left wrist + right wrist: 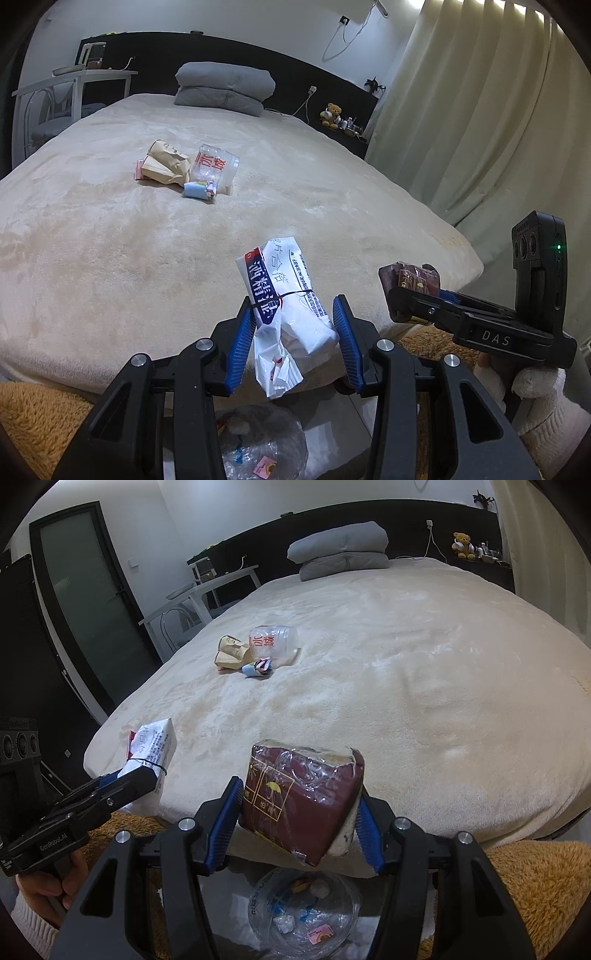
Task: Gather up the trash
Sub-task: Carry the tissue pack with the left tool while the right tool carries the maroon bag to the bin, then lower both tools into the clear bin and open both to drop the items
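At the bed's (pixel 424 686) near edge, both grippers, left (pixel 293 325) clamped on a white pack (pixel 288 295), right (pixel 297 814) on a maroon pack (pixel 299 794), hang above the clear trash bag (pixel 303 915) directly below.

**Open bed ahead, crowded low at the edge**

The cream bed (pixel 424 672) lies bare between the near edge and a small heap: brown paper bag (pixel 164 162), clear plastic cup (pixel 218 166) and a blue wrapper (pixel 197 190), all touching. Wide passage shows right of the heap. Folded grey bedding (pixel 225 86) blocks the far end. Below, a clear trash bag (pixel 303 912) sits on the floor, seemingly open-mouthed, flanked by orange rug (pixel 535 886).
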`<state>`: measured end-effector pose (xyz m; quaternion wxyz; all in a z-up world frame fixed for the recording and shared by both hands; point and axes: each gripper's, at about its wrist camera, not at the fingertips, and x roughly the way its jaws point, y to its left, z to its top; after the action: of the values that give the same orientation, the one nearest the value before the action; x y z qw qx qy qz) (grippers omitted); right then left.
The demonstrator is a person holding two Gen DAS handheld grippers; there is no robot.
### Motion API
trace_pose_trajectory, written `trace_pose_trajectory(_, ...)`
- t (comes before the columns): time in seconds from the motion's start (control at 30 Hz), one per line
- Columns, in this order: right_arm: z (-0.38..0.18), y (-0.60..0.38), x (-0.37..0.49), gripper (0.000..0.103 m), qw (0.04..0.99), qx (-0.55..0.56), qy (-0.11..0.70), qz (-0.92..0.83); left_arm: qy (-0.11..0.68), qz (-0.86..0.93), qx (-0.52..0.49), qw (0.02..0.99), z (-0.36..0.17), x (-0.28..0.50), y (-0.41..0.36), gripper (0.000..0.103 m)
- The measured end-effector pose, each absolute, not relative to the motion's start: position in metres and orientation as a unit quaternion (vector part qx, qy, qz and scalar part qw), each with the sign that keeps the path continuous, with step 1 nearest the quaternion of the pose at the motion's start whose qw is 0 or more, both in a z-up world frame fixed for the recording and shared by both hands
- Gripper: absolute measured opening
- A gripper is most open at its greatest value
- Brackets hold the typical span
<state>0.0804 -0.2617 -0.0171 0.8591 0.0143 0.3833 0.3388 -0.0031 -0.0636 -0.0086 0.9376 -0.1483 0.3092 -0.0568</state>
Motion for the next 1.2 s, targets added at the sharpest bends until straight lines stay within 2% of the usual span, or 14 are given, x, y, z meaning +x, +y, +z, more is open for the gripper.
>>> trace_pose_trajectory(0.3,-0.031,-0.258,0.066,0.057,0.84,0.014,0.409,0.357,0.341,-0.061,-0.152,0.925,-0.024,-0.006,-0.073,0.042)
trace_pose_trajectory(0.63,-0.059,-0.259,0.071,0.057,0.797,0.023,0.481,0.365,0.397,-0.073,-0.173,0.899,-0.049,0.001,-0.08,0.042)
trace_pose_trajectory(0.87,-0.084,-0.256,0.078,0.058,0.762,0.025,0.54,0.357,0.464,-0.057,-0.162,0.869,-0.078,0.002,-0.089,0.042)
trace_pose_trajectory(1.2,-0.115,-0.24,0.074,0.058,0.736,-0.028,0.595,0.322,0.552,-0.041,-0.161,0.817,-0.122,0.005,-0.084,0.042)
